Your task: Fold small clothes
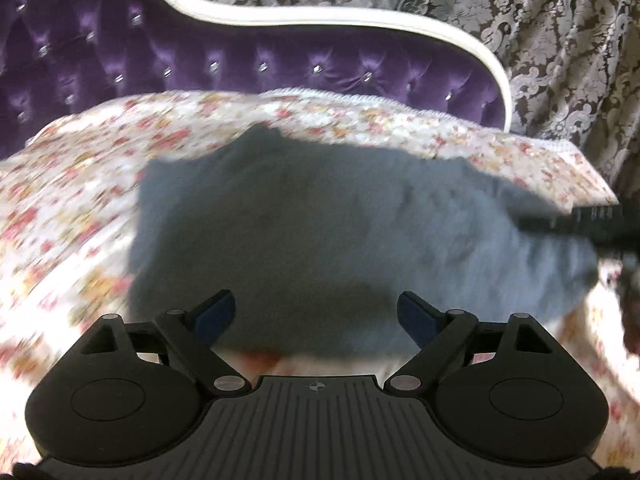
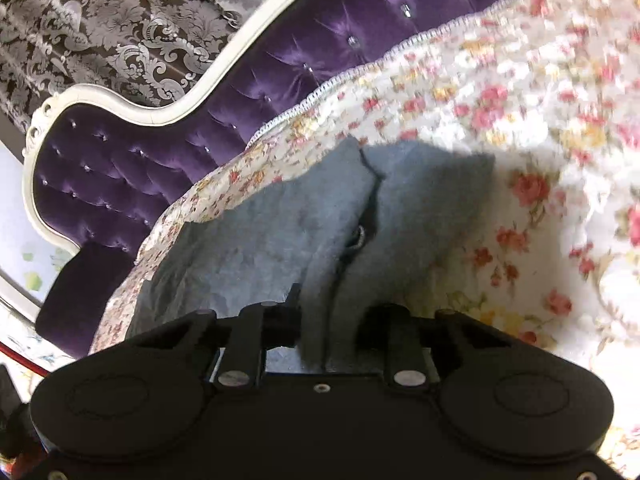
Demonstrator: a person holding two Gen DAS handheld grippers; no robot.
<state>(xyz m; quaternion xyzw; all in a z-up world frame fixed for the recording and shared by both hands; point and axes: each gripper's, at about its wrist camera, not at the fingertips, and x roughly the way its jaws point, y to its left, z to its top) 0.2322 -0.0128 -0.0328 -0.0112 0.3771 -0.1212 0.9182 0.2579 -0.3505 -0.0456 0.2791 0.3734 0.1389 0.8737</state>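
Note:
A small grey-blue garment (image 1: pixel 320 232) lies spread on the floral bedspread (image 1: pixel 80 168). My left gripper (image 1: pixel 316 316) is open and empty, its blue-padded fingers just above the garment's near edge. My right gripper (image 2: pixel 328 328) is shut on a bunched fold of the same garment (image 2: pixel 280 232), with the cloth rising between its fingers; the fingertips are hidden by the fabric. In the left wrist view the right gripper (image 1: pixel 580 224) shows as a dark shape at the garment's right edge.
A purple tufted headboard (image 1: pixel 240 52) with a white curved frame (image 1: pixel 400 24) stands behind the bed. Grey damask curtains (image 1: pixel 560 60) hang beyond it. The bedspread edge (image 2: pixel 320 92) runs close to the headboard (image 2: pixel 160 168).

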